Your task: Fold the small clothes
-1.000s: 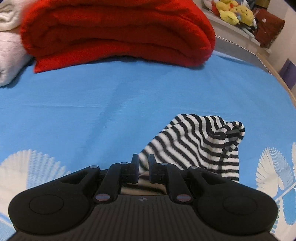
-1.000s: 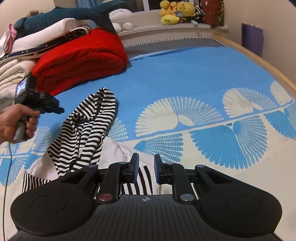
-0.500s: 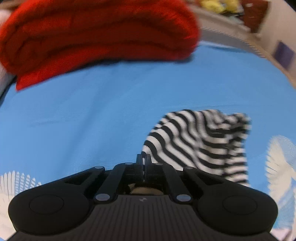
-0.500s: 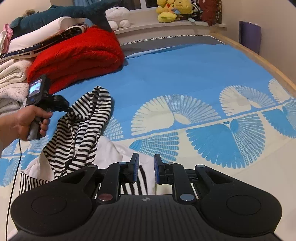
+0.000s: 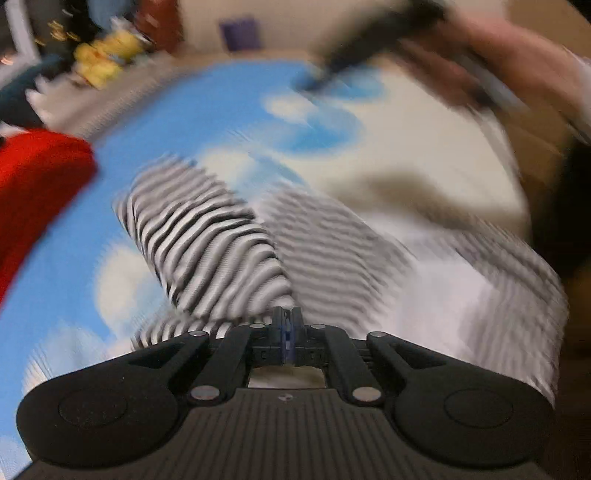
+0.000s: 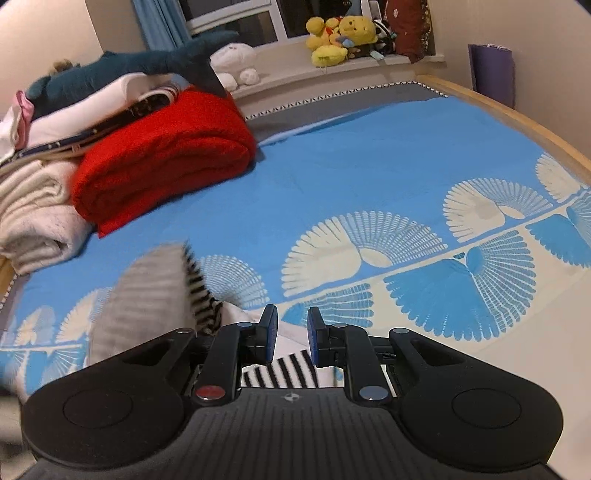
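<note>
Now we're swinging the left tool (image 5: pixel 287 320), clamped on the striped top (image 5: pixel 207 240), across; right tool (image 6: pixel 289 338), half-open and empty, should be pinning the hem.

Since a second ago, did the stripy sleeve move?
Yes. In the right wrist view the striped sleeve has swung down toward the camera, away from the red blanket it stood near earlier. It shows blurred.

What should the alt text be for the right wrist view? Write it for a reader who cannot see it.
The right gripper hovers with its jaws apart over a black-and-white striped garment on a blue bedsheet with white fan prints. A folded red blanket lies at the left, plush toys on the windowsill behind.
</note>
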Demonstrator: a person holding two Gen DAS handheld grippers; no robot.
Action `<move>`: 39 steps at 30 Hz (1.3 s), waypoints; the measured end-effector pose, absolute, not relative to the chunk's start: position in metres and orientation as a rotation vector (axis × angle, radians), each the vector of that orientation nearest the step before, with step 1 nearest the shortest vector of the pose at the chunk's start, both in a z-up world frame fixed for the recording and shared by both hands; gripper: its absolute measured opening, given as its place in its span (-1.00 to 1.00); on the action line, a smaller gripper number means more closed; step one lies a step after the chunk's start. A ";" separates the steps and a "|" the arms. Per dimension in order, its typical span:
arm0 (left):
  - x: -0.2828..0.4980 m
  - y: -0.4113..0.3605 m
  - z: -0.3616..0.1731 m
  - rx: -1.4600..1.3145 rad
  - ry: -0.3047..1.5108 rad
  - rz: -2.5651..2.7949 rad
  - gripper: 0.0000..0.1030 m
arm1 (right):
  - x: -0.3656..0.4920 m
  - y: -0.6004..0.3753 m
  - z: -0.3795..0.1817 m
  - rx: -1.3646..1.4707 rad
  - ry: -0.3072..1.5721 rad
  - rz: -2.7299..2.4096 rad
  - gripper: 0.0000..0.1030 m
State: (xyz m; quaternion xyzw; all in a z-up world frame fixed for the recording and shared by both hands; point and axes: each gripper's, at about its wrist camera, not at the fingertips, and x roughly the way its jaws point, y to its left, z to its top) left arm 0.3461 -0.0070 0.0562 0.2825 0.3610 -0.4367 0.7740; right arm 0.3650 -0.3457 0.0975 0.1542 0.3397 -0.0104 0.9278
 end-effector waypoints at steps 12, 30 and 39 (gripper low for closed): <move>0.399 0.101 0.002 -0.505 1.112 -0.222 -0.62 | 0.363 -0.297 0.069 0.390 0.851 0.198 -0.42; 0.405 0.049 -0.067 -0.529 1.293 -0.183 -0.98 | 0.381 -0.297 -0.004 0.539 1.092 0.092 -0.76; 0.398 0.101 0.030 -0.413 0.872 -0.106 -0.98 | 0.339 -0.320 0.068 0.778 0.759 0.277 -0.98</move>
